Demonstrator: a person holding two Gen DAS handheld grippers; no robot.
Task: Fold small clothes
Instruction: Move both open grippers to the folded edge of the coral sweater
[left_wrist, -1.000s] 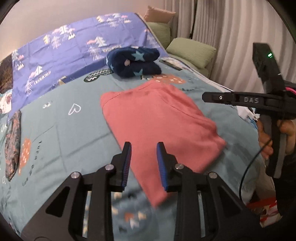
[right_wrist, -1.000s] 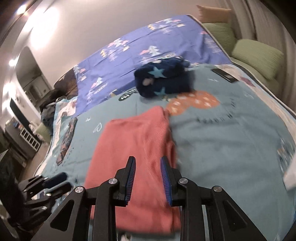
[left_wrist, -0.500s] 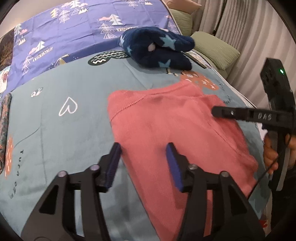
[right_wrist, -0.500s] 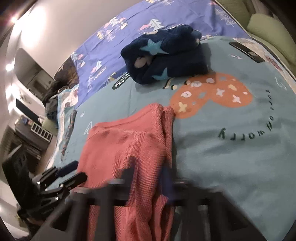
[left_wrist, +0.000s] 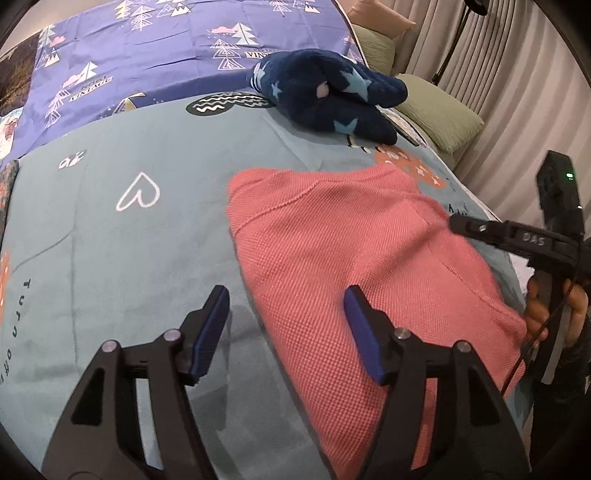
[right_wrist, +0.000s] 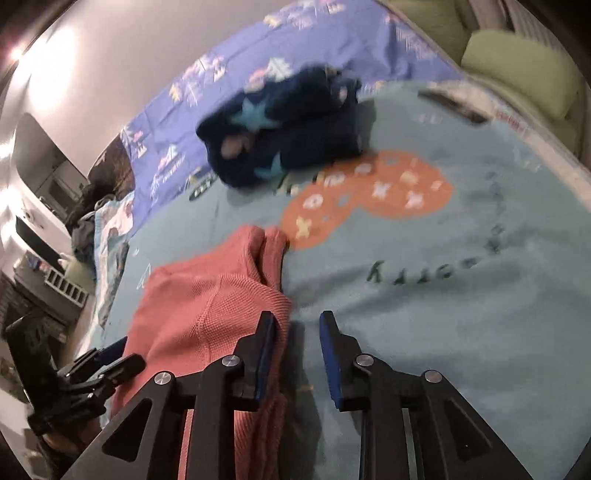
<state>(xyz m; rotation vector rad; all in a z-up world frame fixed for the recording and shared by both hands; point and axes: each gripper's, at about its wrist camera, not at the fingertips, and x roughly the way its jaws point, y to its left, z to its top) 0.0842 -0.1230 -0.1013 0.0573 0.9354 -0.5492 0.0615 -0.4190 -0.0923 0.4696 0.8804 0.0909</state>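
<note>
Two grippers are coming to the near corners of the pink garment (left_wrist: 351, 258), which is lying flat on the teal blanket (left_wrist: 129, 240), already part folded. The left gripper (left_wrist: 286, 330) is spread wide, its jaws having just been opening, straddling the left edge. The right gripper (right_wrist: 295, 354) is parted, empty, its jaws having just been opening at the right edge. Next move, likely: pinching both corners and lifting. The garment's long axis is running away from the cameras, toward the folded navy star blanket (left_wrist: 328, 96).

Salmon-pink knit garment (left_wrist: 354, 266); navy star-print fleece (left_wrist: 328, 96); teal bedspread (left_wrist: 122, 258) with hearts.
</note>
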